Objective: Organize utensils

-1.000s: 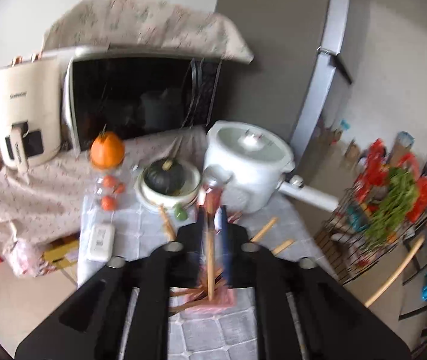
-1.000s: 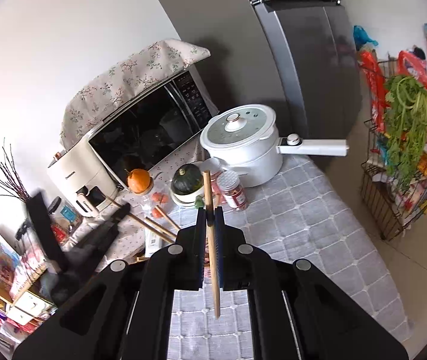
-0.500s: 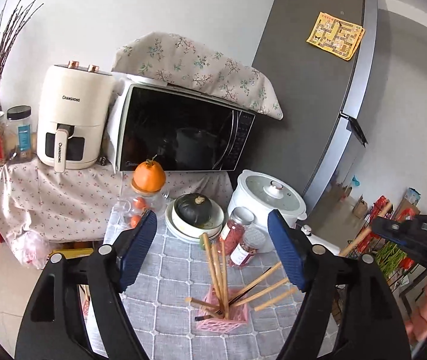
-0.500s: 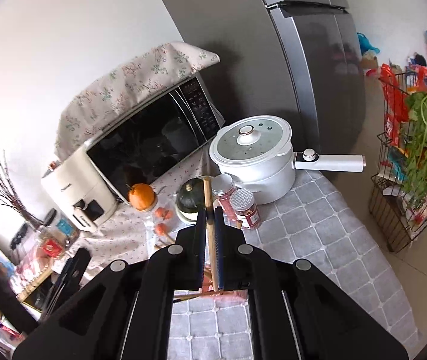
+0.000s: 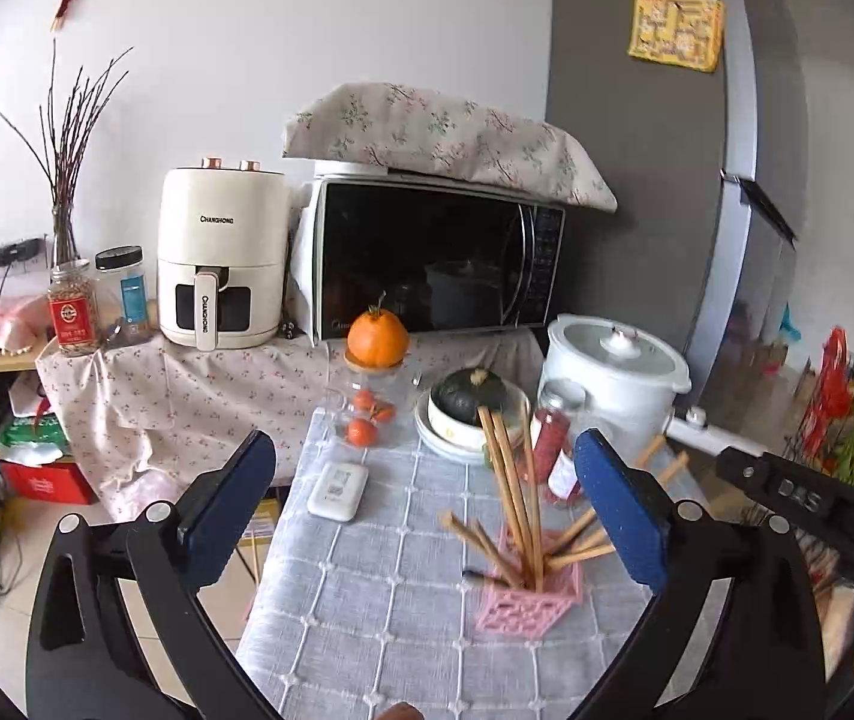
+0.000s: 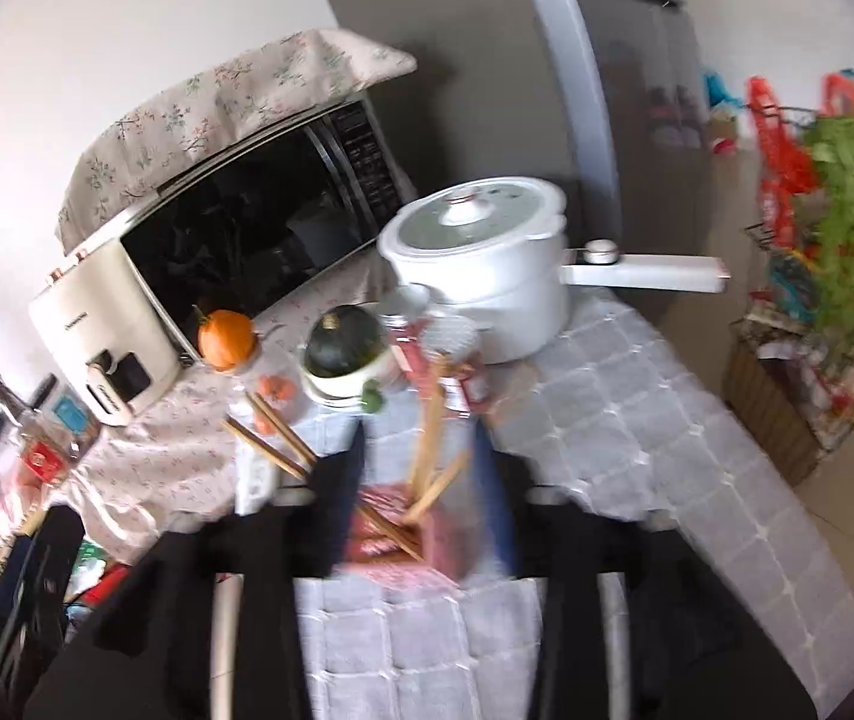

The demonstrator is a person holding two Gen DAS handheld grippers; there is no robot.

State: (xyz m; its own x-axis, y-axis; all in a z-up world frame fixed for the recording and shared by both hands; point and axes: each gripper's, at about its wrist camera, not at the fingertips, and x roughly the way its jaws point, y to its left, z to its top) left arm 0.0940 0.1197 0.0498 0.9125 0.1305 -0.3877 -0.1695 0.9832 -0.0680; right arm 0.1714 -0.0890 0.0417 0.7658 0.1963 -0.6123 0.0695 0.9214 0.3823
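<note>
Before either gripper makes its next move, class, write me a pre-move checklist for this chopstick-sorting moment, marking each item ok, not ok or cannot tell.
1. Left gripper empty, jaws wide after opening: ok.
2. Right gripper has let go; its jaws have just been opening, chopsticks stand between them unpressed: ok, though blurred.
3. Pink holder upright on the grey checked tablecloth: ok.
4. Chopsticks seated in the holder: ok, several leaning outward.
5. Stray chopsticks left on the table: cannot tell.
6. Red-capped jars close behind the holder, clear of both grippers: ok.
</note>
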